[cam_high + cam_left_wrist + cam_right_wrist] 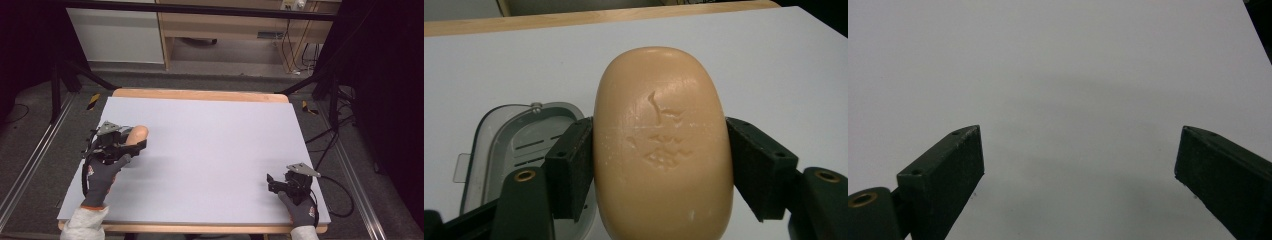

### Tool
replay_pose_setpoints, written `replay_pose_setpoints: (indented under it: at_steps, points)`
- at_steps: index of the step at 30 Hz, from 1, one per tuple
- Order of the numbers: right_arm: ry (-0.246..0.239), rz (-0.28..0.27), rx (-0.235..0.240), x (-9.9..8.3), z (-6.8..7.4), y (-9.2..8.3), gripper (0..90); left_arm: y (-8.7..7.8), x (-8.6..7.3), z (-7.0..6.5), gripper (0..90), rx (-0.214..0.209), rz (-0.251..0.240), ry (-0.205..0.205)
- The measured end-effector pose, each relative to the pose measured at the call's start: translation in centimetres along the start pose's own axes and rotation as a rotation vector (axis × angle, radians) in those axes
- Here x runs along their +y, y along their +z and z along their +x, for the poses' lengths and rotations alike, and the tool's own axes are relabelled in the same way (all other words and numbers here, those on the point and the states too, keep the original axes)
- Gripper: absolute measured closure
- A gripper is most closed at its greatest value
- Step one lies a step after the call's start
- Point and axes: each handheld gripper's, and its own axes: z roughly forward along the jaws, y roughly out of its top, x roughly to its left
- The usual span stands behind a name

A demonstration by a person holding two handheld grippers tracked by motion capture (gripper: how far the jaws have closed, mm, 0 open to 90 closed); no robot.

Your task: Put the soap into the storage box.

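Soap bar [663, 145]: clamped across its width by left gripper [131, 145] fingers, raised just beside open grey soap case [519, 150]. Advice: lower level, centred over the case, then release. Right gripper [272, 184]: fingers spread, holding nothing.

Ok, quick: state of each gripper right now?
Left gripper: shut on the soap.
Right gripper: open, holding nothing.

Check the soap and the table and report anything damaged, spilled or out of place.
Nothing stands out. The soap bar is whole, clamped squarely by the left gripper beside the grey soap dish; its embossed mark is worn. No spills on the table.
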Motion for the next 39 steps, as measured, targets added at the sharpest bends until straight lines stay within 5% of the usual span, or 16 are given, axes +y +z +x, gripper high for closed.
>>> replay_pose_setpoints:
  at_steps: [14, 39]
  points:
    - [0.0, 0.006, -0.003, 0.0, 0.1, 0.2, 5.8, 1.6, -0.4, 3.0, 31.4, 0.076, 0.031, -0.034]
    - [-0.013, 0.013, -0.007, 0.0, 0.3, 0.4, 5.7, 3.6, -1.3, 5.1, 31.5, 0.125, 0.092, -0.043]
